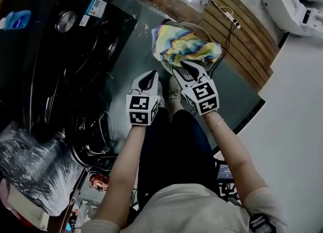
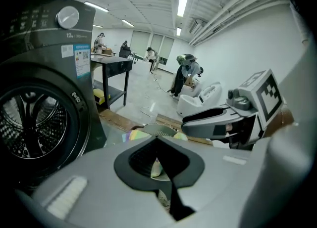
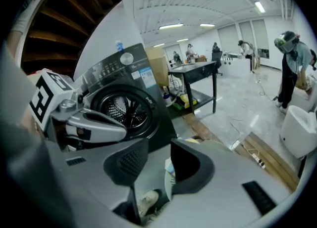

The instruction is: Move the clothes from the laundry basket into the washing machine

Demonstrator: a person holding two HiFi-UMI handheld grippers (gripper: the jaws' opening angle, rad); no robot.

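A round laundry basket [image 1: 198,28] stands on the floor ahead of me with a rainbow-striped cloth [image 1: 184,45] heaped in it. The black washing machine [image 1: 65,65] is to the left, its round door [image 1: 96,136] swung open and the drum [image 2: 29,123] bare. My left gripper [image 1: 150,75] hangs shut and empty just short of the basket, left of it. My right gripper [image 1: 187,67] is over the basket's near rim, open, with nothing between the pads. Past the left jaws a strip of the cloth [image 2: 132,134] shows; the drum [image 3: 124,111] appears in the right gripper view.
A wooden slatted platform [image 1: 247,25] with a power strip and cable [image 1: 229,17] lies behind the basket. A white toilet-like fixture [image 1: 290,4] stands at the far right. A plastic bag [image 1: 35,166] sits beside the machine. My shoe [image 1: 175,88] is under the grippers. A black table [image 2: 111,68] and people stand far off.
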